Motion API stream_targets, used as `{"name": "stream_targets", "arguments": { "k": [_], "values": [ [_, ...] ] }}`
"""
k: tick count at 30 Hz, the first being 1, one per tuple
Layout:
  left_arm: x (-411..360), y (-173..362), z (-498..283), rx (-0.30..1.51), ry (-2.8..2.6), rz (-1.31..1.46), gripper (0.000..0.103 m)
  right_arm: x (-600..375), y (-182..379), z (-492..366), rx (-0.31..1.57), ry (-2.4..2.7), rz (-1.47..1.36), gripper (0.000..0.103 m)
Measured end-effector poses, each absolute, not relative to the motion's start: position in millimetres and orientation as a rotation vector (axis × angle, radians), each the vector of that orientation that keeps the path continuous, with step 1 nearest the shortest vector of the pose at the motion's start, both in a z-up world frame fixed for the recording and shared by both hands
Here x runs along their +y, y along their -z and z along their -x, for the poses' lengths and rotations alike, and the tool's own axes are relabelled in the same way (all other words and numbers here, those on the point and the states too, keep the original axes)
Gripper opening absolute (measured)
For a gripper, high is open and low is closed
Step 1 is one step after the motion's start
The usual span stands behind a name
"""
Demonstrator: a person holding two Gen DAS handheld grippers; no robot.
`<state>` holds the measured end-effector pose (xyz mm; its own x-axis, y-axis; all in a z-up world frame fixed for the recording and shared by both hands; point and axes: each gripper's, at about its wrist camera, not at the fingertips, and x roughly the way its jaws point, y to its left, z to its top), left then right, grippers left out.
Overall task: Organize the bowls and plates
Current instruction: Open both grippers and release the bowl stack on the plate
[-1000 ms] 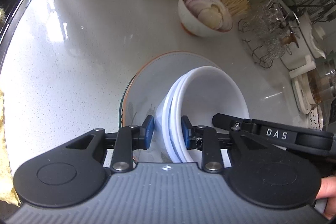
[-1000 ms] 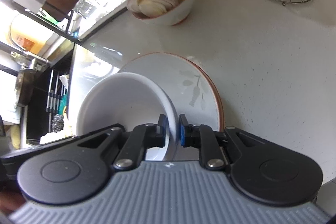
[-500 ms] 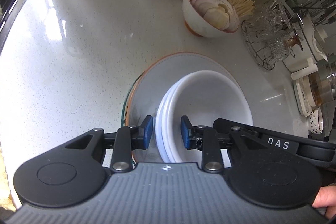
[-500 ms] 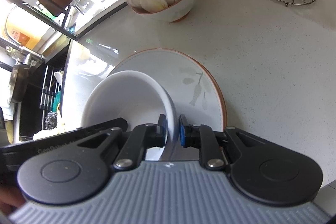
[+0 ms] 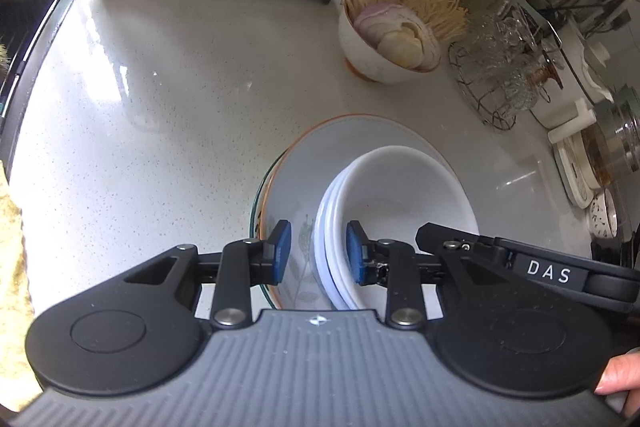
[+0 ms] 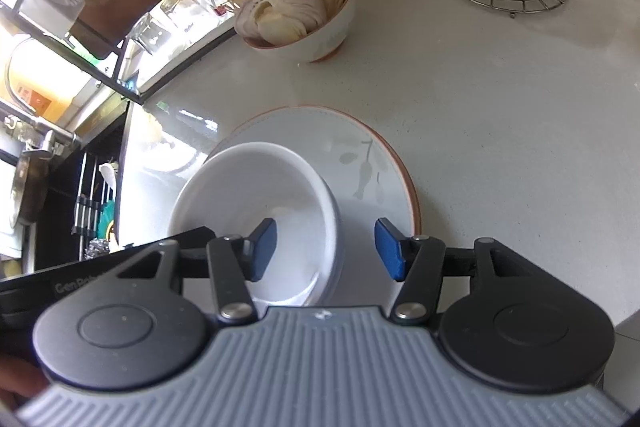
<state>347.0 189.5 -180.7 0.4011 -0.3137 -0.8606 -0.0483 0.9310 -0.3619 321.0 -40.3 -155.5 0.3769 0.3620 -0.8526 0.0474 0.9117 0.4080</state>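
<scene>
Speckled white surface carries plates (image 5: pixel 352 139) with stacked bowls (image 5: pixel 404 187) on top; left claw (image 5: pixel 318 251) and right claw (image 6: pixel 326 249), both released, straddle opposite rims, so back each straight off without nudging the stack.

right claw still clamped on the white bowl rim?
No: in the right wrist view the right claw is open, its blue pads clear of the white bowl rim on both sides.

White letters "DAS" stand on the right tool (image 5: pixel 548 271); "Gen Ro", partly hidden, marks the left tool (image 6: pixel 72 287).
</scene>
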Motion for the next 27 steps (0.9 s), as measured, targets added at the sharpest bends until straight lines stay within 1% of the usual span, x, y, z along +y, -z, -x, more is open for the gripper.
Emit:
{"name": "stream_targets", "arguments": {
  "k": [9,12,15,20,27],
  "values": [
    [190.8,164.6,-331.6,1.131,0.188,0.342,0.035,-44.3,131.4,-312.6,1.095,-0.186,-0.371,0.057],
    [192.8,157.9,-329.5,1.118,0.204,0.34,0.035,-47.8,124.8,-310.8,1.096,-0.172,-0.34,0.056],
    [193.6,148.8,-327.7,1.111,0.227,0.326,0.035,-54.2,116.2,-305.2,1.067,-0.155,-0.362,0.056],
    [196.3,126.1,-321.1,1.076,0.262,0.289,0.035,-57.6,94.7,-293.2,0.998,-0.133,-0.364,0.056],
    [186.1,74.1,-291.3,0.984,0.298,0.272,0.035,-71.4,48.9,-268.6,0.879,-0.16,-0.427,0.057]
  ]
}}
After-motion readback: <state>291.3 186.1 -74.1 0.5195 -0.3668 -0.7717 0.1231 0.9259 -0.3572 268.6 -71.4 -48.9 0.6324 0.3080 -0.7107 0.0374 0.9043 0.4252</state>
